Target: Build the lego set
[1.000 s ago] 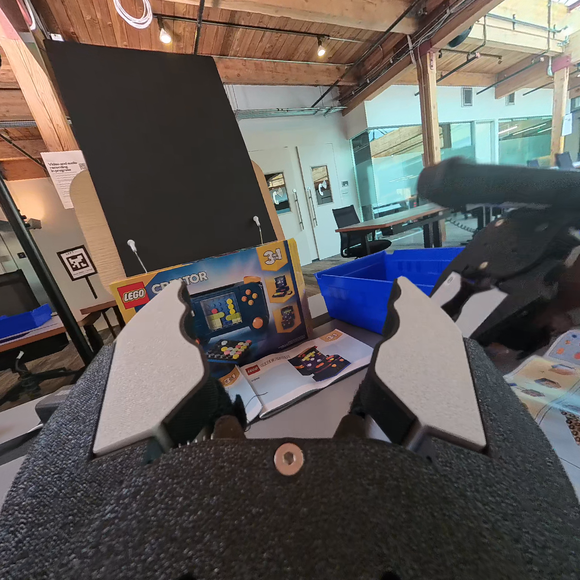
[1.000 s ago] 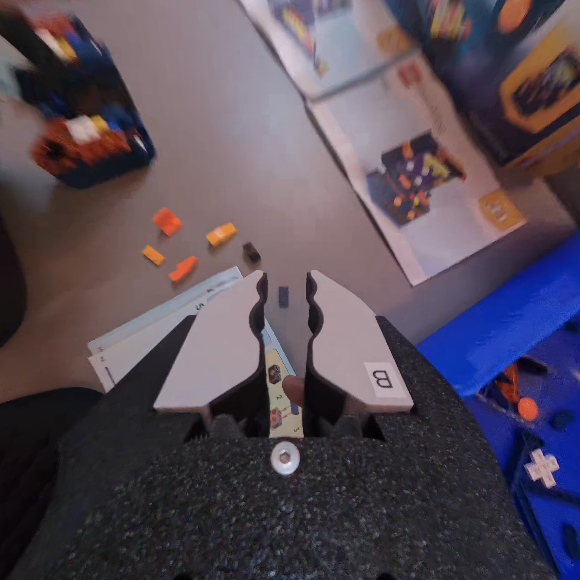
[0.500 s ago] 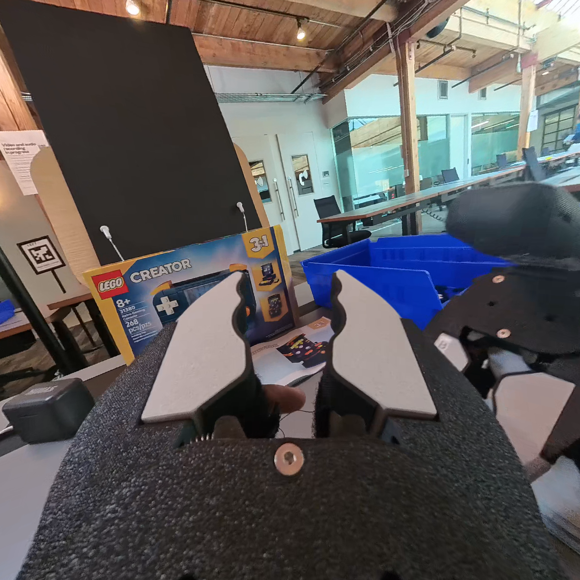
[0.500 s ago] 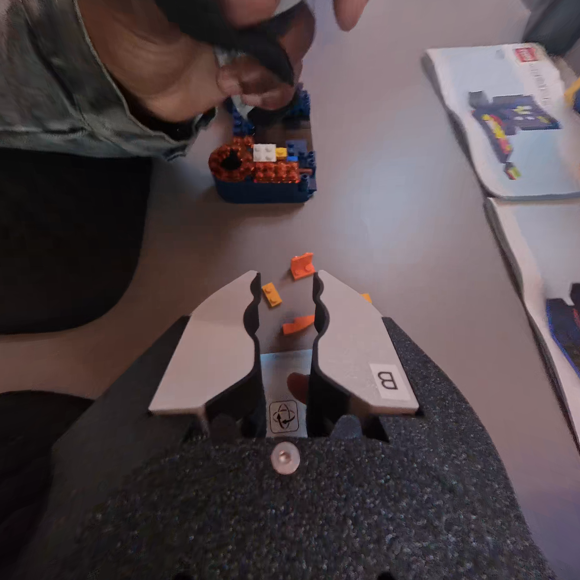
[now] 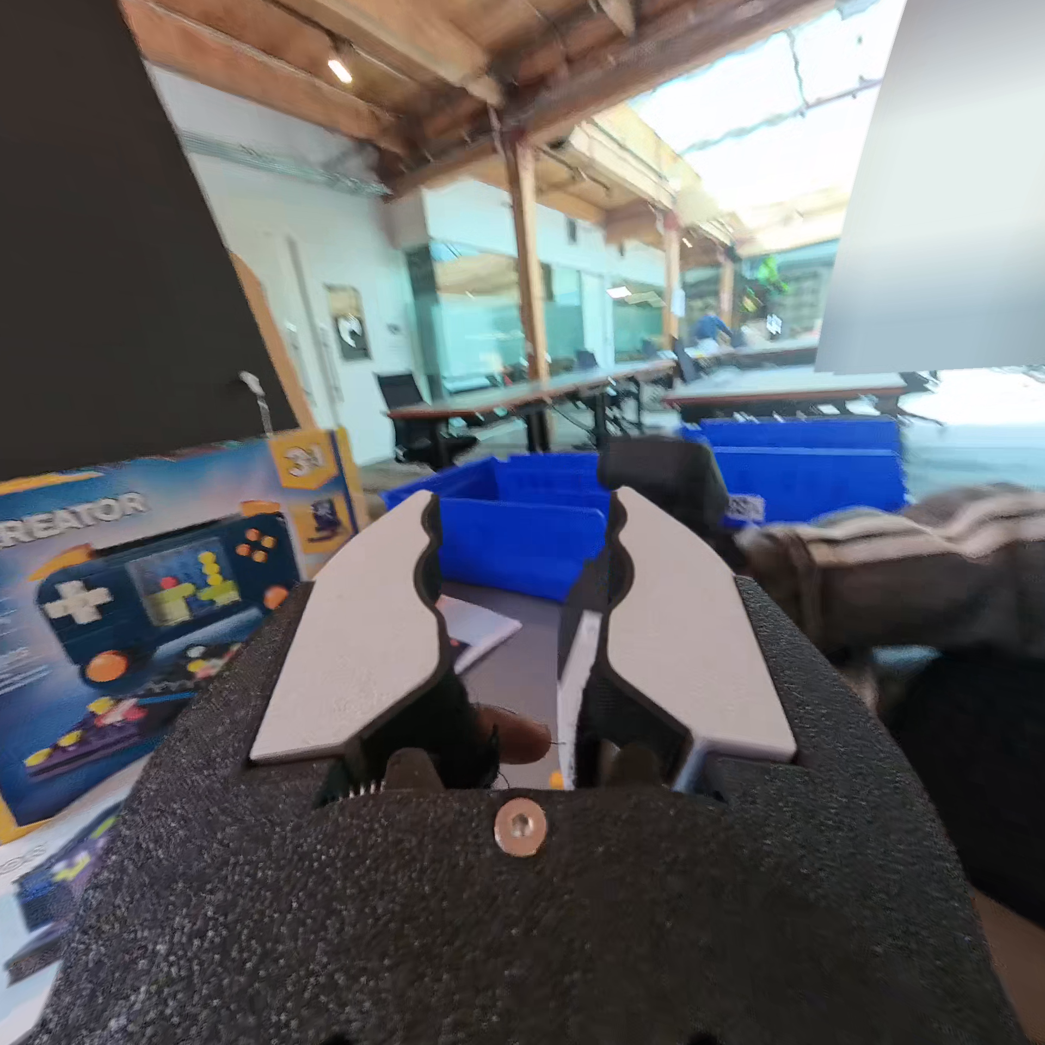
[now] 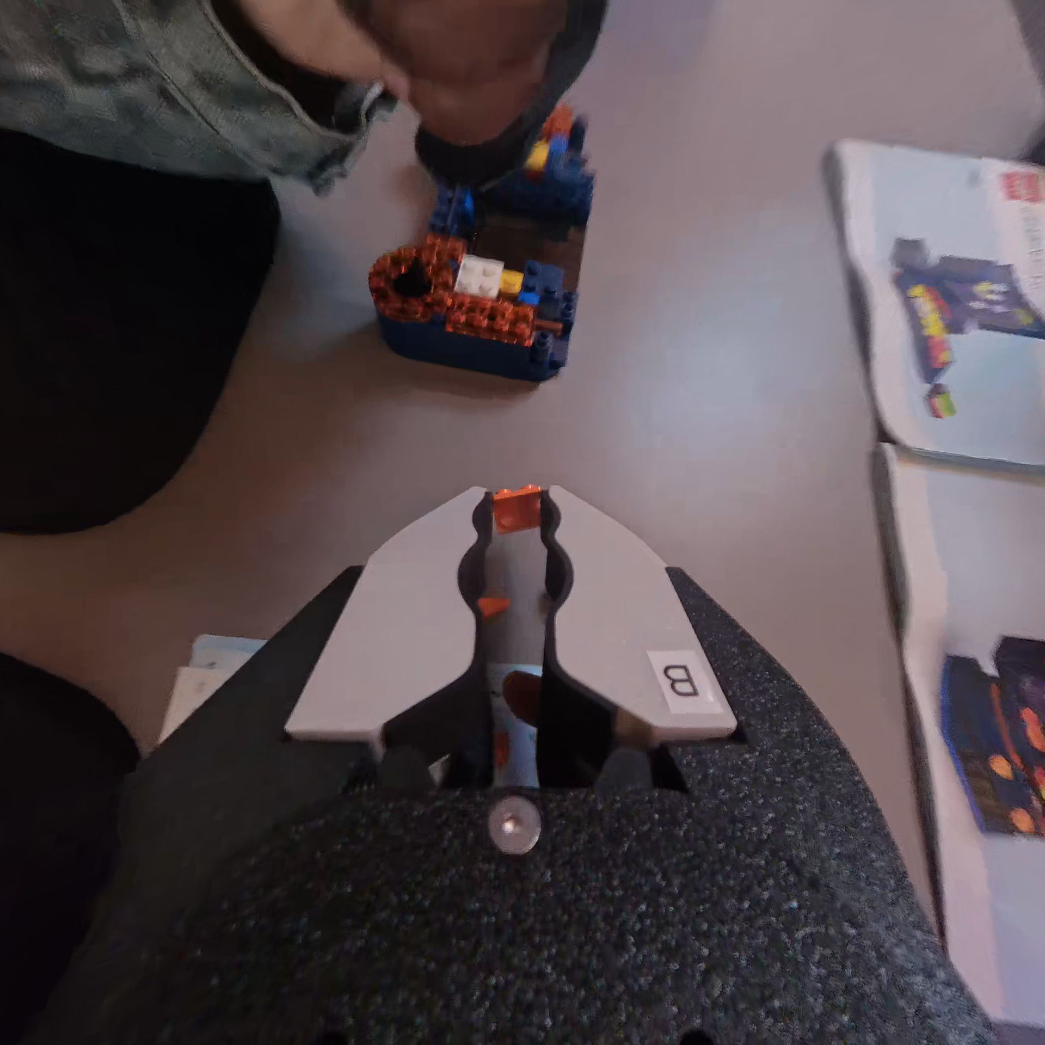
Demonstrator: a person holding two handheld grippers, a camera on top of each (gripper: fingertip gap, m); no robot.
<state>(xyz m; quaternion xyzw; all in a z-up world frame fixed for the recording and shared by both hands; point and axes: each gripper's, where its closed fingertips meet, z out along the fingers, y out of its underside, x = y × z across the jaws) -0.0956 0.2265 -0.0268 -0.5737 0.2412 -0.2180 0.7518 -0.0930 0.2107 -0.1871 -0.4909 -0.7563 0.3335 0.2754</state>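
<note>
My right gripper [image 6: 515, 503] is shut on a small orange brick [image 6: 515, 512]; both pads press its sides at the fingertips, above the grey table [image 6: 678, 396]. A partly built brick model [image 6: 480, 299], dark blue with orange, white and yellow parts, stands on the table ahead of it. Another small orange piece [image 6: 491, 606] lies on the table under the fingers. My left gripper [image 5: 523, 509] is open with nothing between its fingertips. It is raised and faces a blue bin [image 5: 520, 543].
A toy box [image 5: 158, 594] stands left of the blue bin, and a second blue bin [image 5: 803, 469] is behind it. Instruction booklets [image 6: 933, 294] lie on the right of the table. A person's sleeve [image 6: 169, 85] reaches over the model. A sleeved arm [image 5: 905, 565] crosses the right. Left tips to right tips: about 15 cm.
My right gripper came over the loose orange pieces and shut on one orange brick. My left gripper narrowed from wide open a second ago and swung to the right.
</note>
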